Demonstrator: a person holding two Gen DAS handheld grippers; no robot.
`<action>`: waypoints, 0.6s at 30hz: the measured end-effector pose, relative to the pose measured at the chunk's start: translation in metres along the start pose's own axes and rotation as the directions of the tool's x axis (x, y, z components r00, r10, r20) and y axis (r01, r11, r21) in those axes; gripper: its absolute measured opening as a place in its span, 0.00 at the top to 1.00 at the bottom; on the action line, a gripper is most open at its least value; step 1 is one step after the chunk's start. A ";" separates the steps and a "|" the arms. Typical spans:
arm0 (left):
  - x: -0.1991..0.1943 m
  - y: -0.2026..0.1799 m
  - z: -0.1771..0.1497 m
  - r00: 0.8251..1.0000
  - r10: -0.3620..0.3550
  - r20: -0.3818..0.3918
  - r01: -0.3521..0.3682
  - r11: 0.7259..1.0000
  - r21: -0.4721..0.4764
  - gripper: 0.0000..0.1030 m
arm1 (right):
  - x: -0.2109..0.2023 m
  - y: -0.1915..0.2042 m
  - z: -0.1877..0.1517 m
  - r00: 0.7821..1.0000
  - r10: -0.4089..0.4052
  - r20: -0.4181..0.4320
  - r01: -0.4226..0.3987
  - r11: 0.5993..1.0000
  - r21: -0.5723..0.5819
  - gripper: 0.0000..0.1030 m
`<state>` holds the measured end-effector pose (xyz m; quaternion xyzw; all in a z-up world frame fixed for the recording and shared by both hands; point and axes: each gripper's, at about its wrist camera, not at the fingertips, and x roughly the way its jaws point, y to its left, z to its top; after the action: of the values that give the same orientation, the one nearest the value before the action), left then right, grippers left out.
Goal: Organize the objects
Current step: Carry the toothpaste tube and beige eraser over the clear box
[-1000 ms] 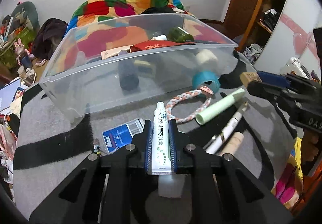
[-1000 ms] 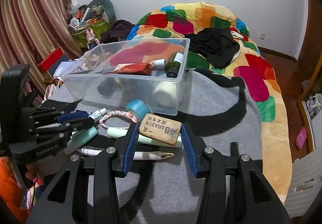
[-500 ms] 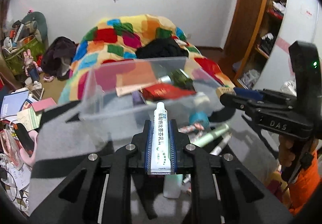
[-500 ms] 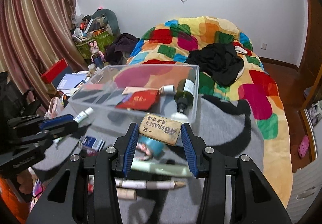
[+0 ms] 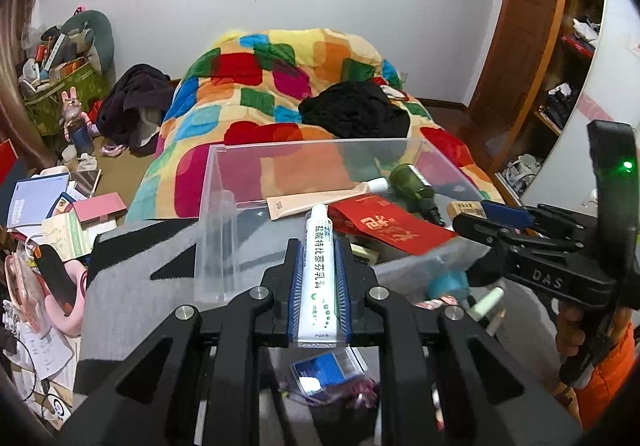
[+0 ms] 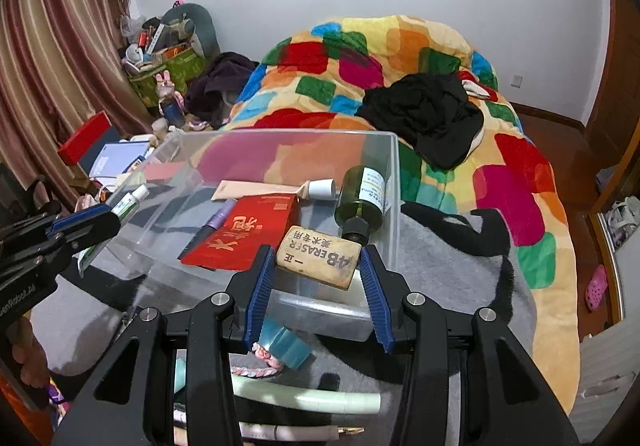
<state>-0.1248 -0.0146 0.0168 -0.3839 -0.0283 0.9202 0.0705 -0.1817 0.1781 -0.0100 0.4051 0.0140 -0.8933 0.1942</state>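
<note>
Blue packet (image 5: 326, 368) under left gripper (image 5: 318, 274): blurred, part hidden by frame, print unreadable. 
Blue tape roll (image 6: 286, 346) and rope ring (image 6: 260, 366): mostly hidden behind right gripper (image 6: 316, 266) fingers. 
Pens (image 6: 304, 432) near bottom edge: ends covered. 
Purple tube (image 6: 218, 217): half under red envelope (image 6: 244, 234). 
Person's hand (image 5: 572, 330): cut by right edge.

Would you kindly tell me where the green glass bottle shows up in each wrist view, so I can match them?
Left wrist view: green glass bottle lies right of centre, inside the clear bin, near its right wall.
Right wrist view: green glass bottle lies just above centre, against the clear bin right wall.
Shared landmark: red envelope beside it.
</note>
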 end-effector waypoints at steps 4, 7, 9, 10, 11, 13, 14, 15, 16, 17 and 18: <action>0.009 0.000 0.000 1.000 -0.005 -0.021 0.005 1.000 -0.001 0.85 | 0.003 0.003 0.002 1.000 0.003 -0.008 -0.003 1.000 -0.016 0.61; 0.010 -0.002 0.000 1.000 -0.011 -0.022 0.011 1.000 0.007 0.85 | 0.004 0.007 0.003 1.000 0.007 -0.011 -0.007 1.000 -0.029 0.60; 0.007 -0.005 0.000 1.000 -0.006 -0.017 0.007 1.000 0.018 0.85 | 0.003 0.008 0.003 1.000 0.017 -0.013 -0.017 0.999 -0.037 0.60; 0.006 -0.007 0.000 1.000 -0.004 -0.014 0.005 1.000 0.023 0.85 | 0.002 0.008 0.003 1.000 0.025 -0.015 -0.026 0.999 -0.038 0.60; 0.004 -0.008 0.000 1.000 -0.003 -0.011 0.004 1.000 0.028 0.85 | 0.001 0.009 0.003 0.999 0.034 -0.016 -0.035 0.999 -0.038 0.60; 0.000 -0.011 0.000 1.000 -0.010 -0.005 0.010 0.999 0.034 0.84 | -0.002 0.009 0.002 0.999 0.044 -0.017 -0.045 0.998 -0.040 0.60; -0.002 -0.012 0.000 1.000 -0.012 -0.002 0.012 0.999 0.037 0.84 | -0.003 0.010 0.001 0.999 0.046 -0.016 -0.046 0.998 -0.043 0.58; -0.005 -0.014 0.000 1.000 -0.012 0.004 0.012 0.999 0.041 0.84 | -0.005 0.011 0.001 0.999 0.047 -0.014 -0.048 0.998 -0.047 0.56; -0.007 -0.015 0.001 1.000 -0.013 0.007 0.012 0.999 0.044 0.84 | -0.007 0.011 0.000 0.999 0.050 -0.012 -0.050 0.997 -0.051 0.55; -0.009 -0.017 0.001 1.000 -0.014 0.010 0.013 0.999 0.048 0.84 | -0.009 0.012 0.000 0.999 0.051 -0.008 -0.052 0.997 -0.053 0.53; -0.012 -0.018 0.001 1.000 -0.014 0.014 0.014 0.999 0.051 0.84 | -0.012 0.013 0.000 0.999 0.053 -0.004 -0.053 0.997 -0.055 0.52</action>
<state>-0.1154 0.0014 0.0278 -0.3751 -0.0080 0.9229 0.0865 -0.1701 0.1704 0.0002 0.4011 0.0282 -0.8865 0.2288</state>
